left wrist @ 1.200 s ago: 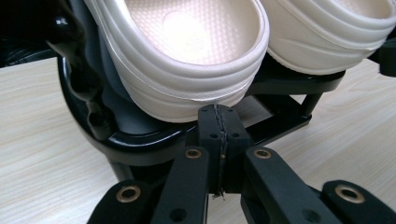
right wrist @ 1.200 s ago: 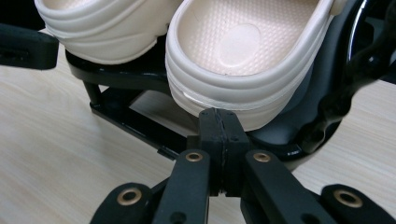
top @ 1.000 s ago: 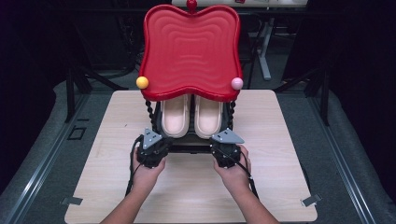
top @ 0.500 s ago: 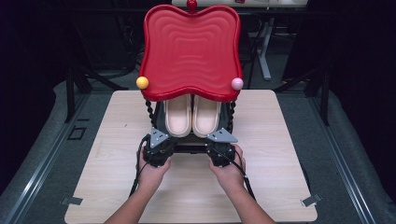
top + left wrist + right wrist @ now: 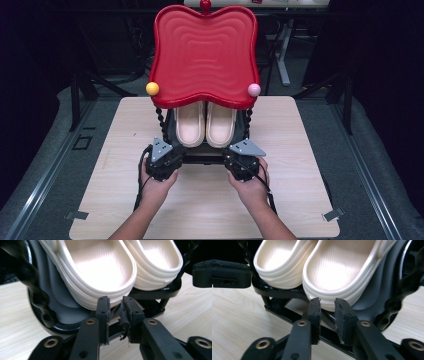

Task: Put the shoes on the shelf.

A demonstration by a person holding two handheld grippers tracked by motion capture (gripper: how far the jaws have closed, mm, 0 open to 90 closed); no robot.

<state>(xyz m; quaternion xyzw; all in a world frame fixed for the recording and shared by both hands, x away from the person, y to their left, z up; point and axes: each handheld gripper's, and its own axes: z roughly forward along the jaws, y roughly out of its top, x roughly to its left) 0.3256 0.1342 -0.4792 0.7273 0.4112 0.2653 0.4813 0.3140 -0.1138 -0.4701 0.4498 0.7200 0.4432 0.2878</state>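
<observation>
On the wooden desk (image 5: pixel 115 150), at the near foot of a black rack (image 5: pixel 202 157) under a red wavy tray (image 5: pixel 205 52), with a yellow ball (image 5: pixel 152 88) at the tray's left corner and a pink ball (image 5: pixel 254 90) at its right. Seen on the rack's sloping shelf: two cream slippers, left slipper (image 5: pixel 189 122) and right slipper (image 5: pixel 220 123), side by side and touching, heels toward the person. Held at the rack's left front corner, the left gripper (image 5: pixel 115 308), fingers (image 5: pixel 103 312) just opened to a narrow gap, nothing pinched between them, tips just below the heel of the left slipper (image 5: pixel 100 272). Held at the right front corner, the right gripper (image 5: pixel 327 308), fingers (image 5: pixel 343 315) likewise just parted and empty, tips close under the heel of the right slipper (image 5: pixel 342 272). Both slippers left resting on the shelf, ungripped.
</observation>
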